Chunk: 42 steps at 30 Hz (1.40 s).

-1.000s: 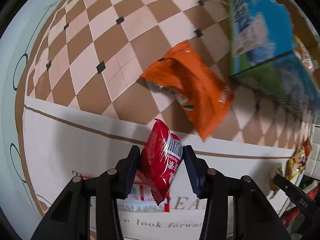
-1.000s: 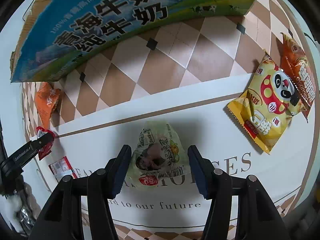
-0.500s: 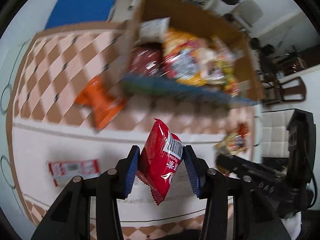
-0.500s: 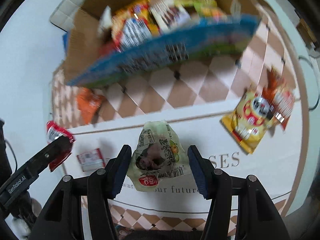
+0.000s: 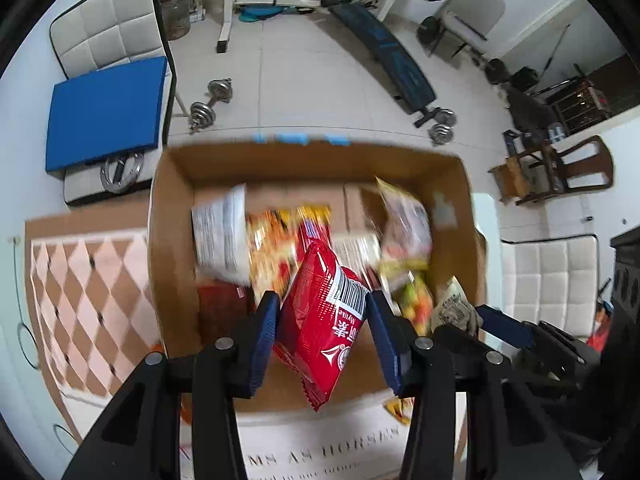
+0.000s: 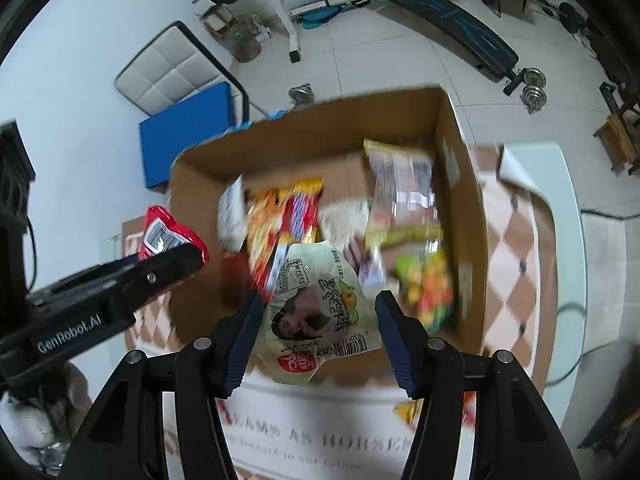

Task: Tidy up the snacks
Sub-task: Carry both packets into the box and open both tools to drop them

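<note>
My left gripper (image 5: 322, 340) is shut on a red snack packet (image 5: 326, 320) and holds it above the near wall of an open cardboard box (image 5: 172, 248). In the right wrist view my right gripper (image 6: 316, 332) is shut on a pale green snack packet (image 6: 316, 312), also over the box (image 6: 464, 208). Several snack bags (image 6: 404, 196) lie blurred inside the box. The left gripper (image 6: 156, 276) with its red packet (image 6: 160, 232) shows at the left of the right wrist view. The right gripper's fingers (image 5: 504, 328) show at the right of the left wrist view.
The box stands on a table with a brown-and-cream checked cloth (image 5: 88, 288) and a white printed runner (image 6: 320, 436). A yellow bag's corner (image 5: 398, 408) lies by the box. Beyond are a white chair with a blue cushion (image 5: 108, 112), dumbbells (image 5: 210, 104) and a weight bench (image 5: 384, 56).
Both grippers have risen from just above the tablecloth and moved over the open box, each keeping its packet. The box's inside has come into view.
</note>
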Available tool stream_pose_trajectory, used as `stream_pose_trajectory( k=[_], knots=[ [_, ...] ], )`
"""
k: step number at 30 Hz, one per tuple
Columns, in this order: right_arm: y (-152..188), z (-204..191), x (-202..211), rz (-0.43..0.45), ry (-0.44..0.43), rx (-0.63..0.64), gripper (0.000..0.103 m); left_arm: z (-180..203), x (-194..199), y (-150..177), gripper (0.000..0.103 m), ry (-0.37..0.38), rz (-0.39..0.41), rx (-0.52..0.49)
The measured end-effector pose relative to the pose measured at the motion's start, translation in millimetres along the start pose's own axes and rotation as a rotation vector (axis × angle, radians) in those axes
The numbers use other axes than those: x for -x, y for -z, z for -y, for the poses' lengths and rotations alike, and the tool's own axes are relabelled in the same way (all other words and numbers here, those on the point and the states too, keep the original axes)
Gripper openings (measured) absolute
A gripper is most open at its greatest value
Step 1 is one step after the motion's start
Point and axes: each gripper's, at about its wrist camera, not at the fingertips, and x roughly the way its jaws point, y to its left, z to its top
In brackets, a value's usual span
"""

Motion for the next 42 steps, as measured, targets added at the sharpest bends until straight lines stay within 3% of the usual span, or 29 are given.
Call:
stream_pose_trajectory(
  k=[7,15,20,21,22,23,25,27,42],
  knots=[
    [-71.6,-0.8,-42.8,-0.035,0.084,0.026,0.061,-8.6,-40.3,-57.2,0.043,-0.048,-0.068,0.009],
    [-99.5,7.8,-84.1,-0.081,0.099,0.023,0.061,-7.0,-73.8,-73.6,0.043,-0.070,-0.138,-0.003],
    [-106.9,17.9,-105.9,-0.129,0.077,0.009,0.067,-5.1,-91.4,-73.0,0.044,-0.079,-0.199,0.004],
    [-106.7,17.8,-108.8,-0.141,0.077,0.009,0.073,-6.5,-92.9,-73.7,0.044,-0.076,-0.203,0.014],
    [-108.1,17.9,-111.9,-0.148,0.079,0.014,0.090,-7.3,-94.7,-73.1,0.045,-0.073,-0.208,0.023],
    [-109.1,18.2,-113.9,-0.149,0.090,0.021,0.093,-7.7,-96.3,-72.5,0.047,-0.085,-0.214,0.026],
    [-110.1,18.5,-114.1,-0.146,0.109,0.028,0.093,-7.4,-97.2,-71.8,0.069,-0.119,-0.215,0.021],
    [-109.2,19.7,-114.4,-0.154,0.120,0.029,0.093,-7.0,-96.2,-70.3,0.075,-0.120,-0.212,0.022],
    [-79.4,21.3,-91.2,-0.153,0.154,0.046,0.094,-3.9,-62.6,-40.5,0.078,-0.131,-0.144,0.028]
  ],
)
